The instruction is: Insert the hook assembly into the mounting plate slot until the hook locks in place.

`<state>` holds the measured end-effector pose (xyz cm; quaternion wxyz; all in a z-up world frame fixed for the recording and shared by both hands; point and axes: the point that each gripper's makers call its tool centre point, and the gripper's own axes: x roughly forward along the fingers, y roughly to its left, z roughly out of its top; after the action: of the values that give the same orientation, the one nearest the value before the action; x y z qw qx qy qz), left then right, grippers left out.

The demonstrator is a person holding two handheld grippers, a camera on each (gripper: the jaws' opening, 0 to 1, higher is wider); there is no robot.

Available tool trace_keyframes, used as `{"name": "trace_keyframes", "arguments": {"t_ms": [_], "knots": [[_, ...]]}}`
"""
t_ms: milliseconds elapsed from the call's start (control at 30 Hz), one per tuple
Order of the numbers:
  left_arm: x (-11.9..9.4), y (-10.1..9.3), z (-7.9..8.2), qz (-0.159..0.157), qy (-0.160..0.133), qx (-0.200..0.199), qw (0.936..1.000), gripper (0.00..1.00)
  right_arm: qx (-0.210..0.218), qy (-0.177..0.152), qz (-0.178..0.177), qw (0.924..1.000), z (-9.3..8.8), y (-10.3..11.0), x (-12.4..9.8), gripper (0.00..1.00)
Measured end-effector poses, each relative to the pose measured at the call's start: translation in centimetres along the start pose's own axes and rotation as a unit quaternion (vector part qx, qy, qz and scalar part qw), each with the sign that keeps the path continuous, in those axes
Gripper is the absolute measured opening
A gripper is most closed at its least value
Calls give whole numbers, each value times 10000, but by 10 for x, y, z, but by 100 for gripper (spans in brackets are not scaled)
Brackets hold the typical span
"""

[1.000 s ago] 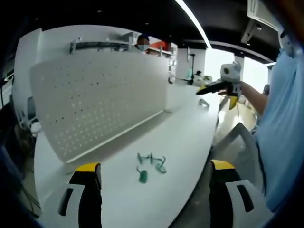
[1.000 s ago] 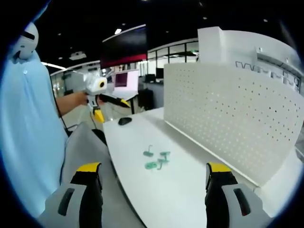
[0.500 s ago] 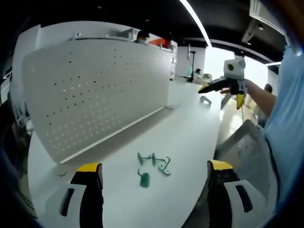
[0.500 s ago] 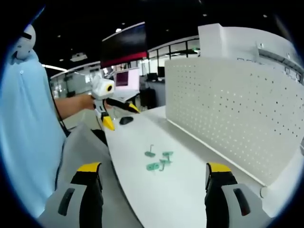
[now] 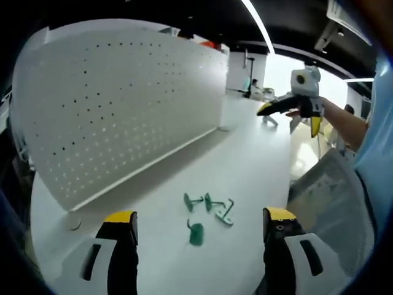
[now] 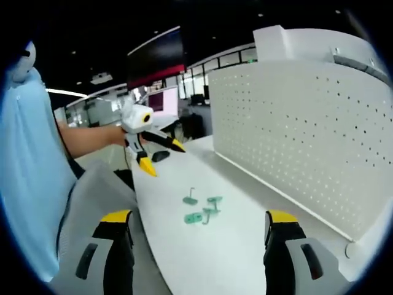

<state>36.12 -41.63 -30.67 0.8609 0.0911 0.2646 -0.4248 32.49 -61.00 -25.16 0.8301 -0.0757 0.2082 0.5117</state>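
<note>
Nearest, the left gripper [image 5: 195, 228] and right gripper [image 6: 195, 228] hold their fingers spread wide, gripping nothing. Beyond them, small green hook parts [image 5: 209, 212] lie clustered on the white counter [image 5: 245, 160] (loose, near its edge). Farthest, a white perforated panel [image 5: 116, 110] stands upright along the counter.

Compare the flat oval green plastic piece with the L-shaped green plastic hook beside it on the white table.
In the left gripper view, the flat oval green piece lies alone, nearer the camera; the L-shaped green hook lies farther off, beside other green parts. The oval piece is broad and rounded, the hook thin and bent. Both are green and rest loose on the white table, held by neither gripper.
</note>
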Motion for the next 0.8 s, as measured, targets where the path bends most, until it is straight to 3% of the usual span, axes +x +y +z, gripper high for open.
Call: {"name": "trace_keyframes", "arguments": {"t_ms": [567,800], "knots": [[42,10,-21,-270,539,8,9982,72,90,35,-19,10000,-6,-2,0,89],[53,8,-38,-496,932,33,9944,65,106,40,-47,9999,-6,-3,-2,89]]}}
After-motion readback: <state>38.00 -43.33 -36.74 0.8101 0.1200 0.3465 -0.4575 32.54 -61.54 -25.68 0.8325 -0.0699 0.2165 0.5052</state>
